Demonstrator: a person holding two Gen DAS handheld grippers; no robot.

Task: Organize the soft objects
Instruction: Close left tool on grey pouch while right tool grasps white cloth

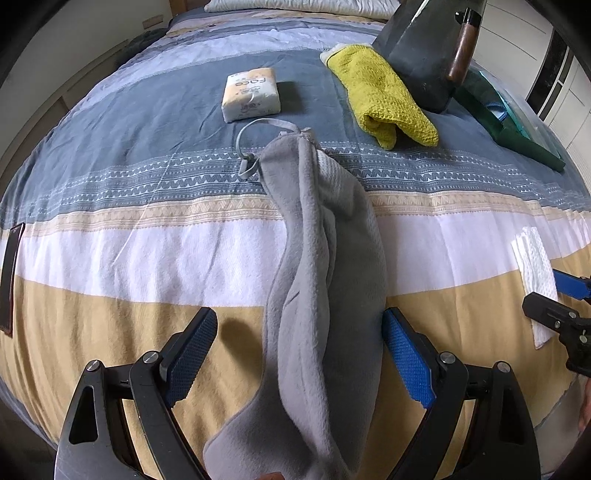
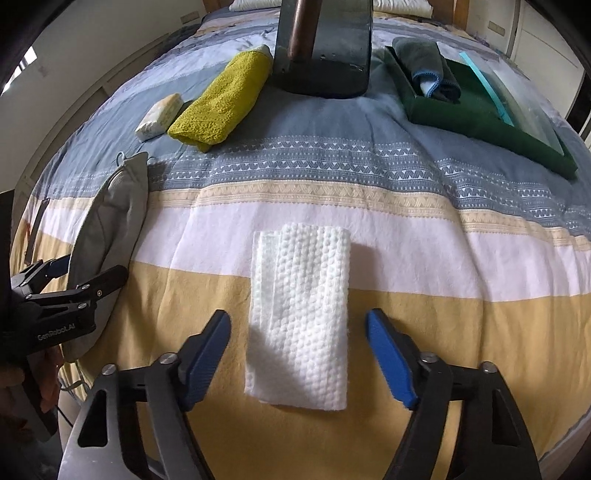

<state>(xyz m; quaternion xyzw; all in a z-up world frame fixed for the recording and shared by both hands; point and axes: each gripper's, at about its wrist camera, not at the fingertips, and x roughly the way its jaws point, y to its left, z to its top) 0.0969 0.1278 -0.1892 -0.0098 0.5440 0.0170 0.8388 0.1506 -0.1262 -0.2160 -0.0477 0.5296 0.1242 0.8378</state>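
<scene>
Home bedroom: striped bedspread point(image 2: 369, 206), pillow point(image 1: 295, 5) at headboard.

Two handheld black grippers with blue finger pads

The left gripper point(image 1: 300, 354) and the right gripper point(image 2: 297, 360) share one build: black angular linkage arms with triangular cut-outs, round silver screws at the joints, and textured blue pads point(image 1: 408, 363) inside each finger. White "GenRobot.AI" lettering marks the left gripper's body; bare skin of the left hand point(image 2: 50, 380) shows beneath it.

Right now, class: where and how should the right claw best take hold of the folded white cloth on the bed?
Probably the near short edge of the white cloth, approached from above. It lies flat on the bedspread, lengthwise between the open right claw fingers, so closing on its long sides would pinch the layers together.
</scene>
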